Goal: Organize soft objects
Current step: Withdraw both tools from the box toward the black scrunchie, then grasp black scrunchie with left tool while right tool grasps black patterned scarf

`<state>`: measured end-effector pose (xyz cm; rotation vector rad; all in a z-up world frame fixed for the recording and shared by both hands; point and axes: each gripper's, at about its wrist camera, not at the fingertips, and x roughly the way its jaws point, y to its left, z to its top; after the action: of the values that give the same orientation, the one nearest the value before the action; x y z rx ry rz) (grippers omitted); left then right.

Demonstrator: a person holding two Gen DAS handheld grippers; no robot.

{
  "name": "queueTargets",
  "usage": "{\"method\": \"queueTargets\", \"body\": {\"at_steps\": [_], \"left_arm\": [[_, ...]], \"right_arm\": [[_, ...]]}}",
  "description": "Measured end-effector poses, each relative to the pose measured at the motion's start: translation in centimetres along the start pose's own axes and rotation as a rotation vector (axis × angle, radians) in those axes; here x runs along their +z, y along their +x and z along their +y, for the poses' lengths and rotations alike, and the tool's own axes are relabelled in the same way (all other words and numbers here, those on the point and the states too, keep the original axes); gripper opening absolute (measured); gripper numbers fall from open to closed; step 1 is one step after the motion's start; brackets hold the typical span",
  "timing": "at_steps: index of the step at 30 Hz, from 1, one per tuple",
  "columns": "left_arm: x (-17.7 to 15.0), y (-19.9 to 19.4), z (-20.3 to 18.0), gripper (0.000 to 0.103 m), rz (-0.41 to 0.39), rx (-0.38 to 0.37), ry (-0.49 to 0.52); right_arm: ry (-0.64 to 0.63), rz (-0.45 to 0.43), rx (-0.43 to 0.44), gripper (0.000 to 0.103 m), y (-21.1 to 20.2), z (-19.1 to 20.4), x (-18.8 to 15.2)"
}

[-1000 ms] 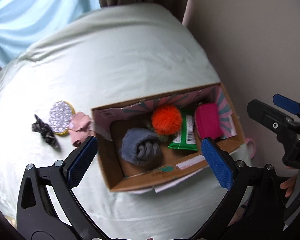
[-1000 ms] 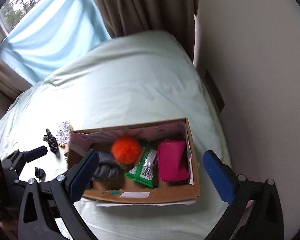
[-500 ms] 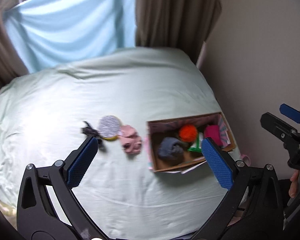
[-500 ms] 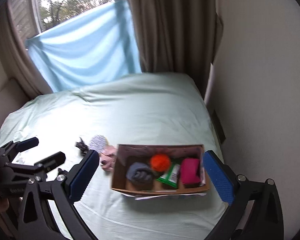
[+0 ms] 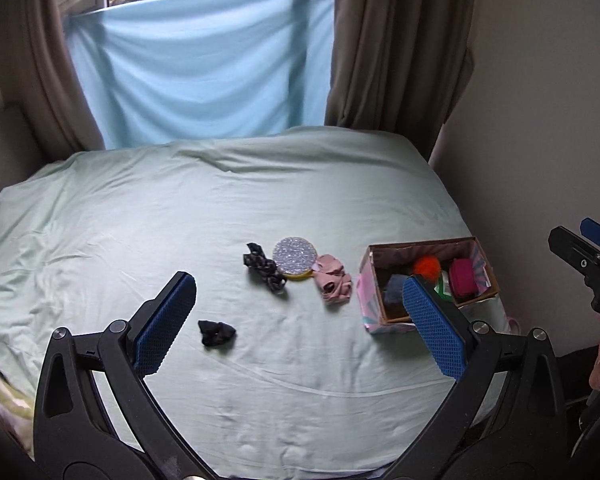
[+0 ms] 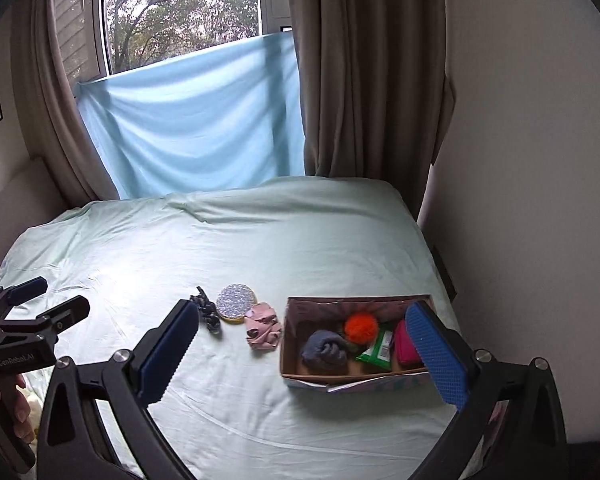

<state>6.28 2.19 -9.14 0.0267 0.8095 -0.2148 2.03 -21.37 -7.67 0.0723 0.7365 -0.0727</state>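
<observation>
A cardboard box point(image 5: 370, 280) point(image 6: 286, 340) stands at the bed's right edge. It holds a grey-blue sock roll point(image 6: 324, 350), an orange pompom point(image 6: 361, 326), a green packet point(image 6: 378, 348) and a magenta pouch point(image 6: 404, 346). On the sheet left of the box lie a pink cloth point(image 5: 332, 283) point(image 6: 262, 330), a glittery round pad point(image 5: 294, 257) point(image 6: 235, 302), a dark patterned scrunchie point(image 5: 263, 266) point(image 6: 208, 312) and a small dark cloth point(image 5: 216, 332). My left gripper point(image 5: 298, 324) and right gripper point(image 6: 306, 354) are both open and empty, held high above the bed.
The pale green bed point(image 5: 220, 200) runs back to a blue sheet point(image 5: 196, 64) hung over the window between brown curtains point(image 5: 396, 48). A wall point(image 5: 540, 120) stands close on the right, beside the box.
Both grippers have pulled back and up from just above the box. The whole bed, window and loose items are now in view. Nothing was taken hold of.
</observation>
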Motion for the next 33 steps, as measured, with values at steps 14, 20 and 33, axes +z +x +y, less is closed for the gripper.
{"method": "queueTargets", "body": {"at_steps": [14,20,33], "left_arm": [[-4.1,4.0,9.5,0.103,-0.014,0.036,-0.012],[-7.9,11.3,13.4,0.102,0.035,0.027,-0.013],[-17.7,28.9,17.3,0.094,0.133,-0.007,0.028]], "right_arm": [[-0.016,-0.023,0.056,0.103,4.8,7.4,-1.7],[-0.04,-0.018,0.097,0.103,11.5,11.7,-3.6],[-0.153,0.033,0.159,0.103,30.3,18.8,-11.1]]}}
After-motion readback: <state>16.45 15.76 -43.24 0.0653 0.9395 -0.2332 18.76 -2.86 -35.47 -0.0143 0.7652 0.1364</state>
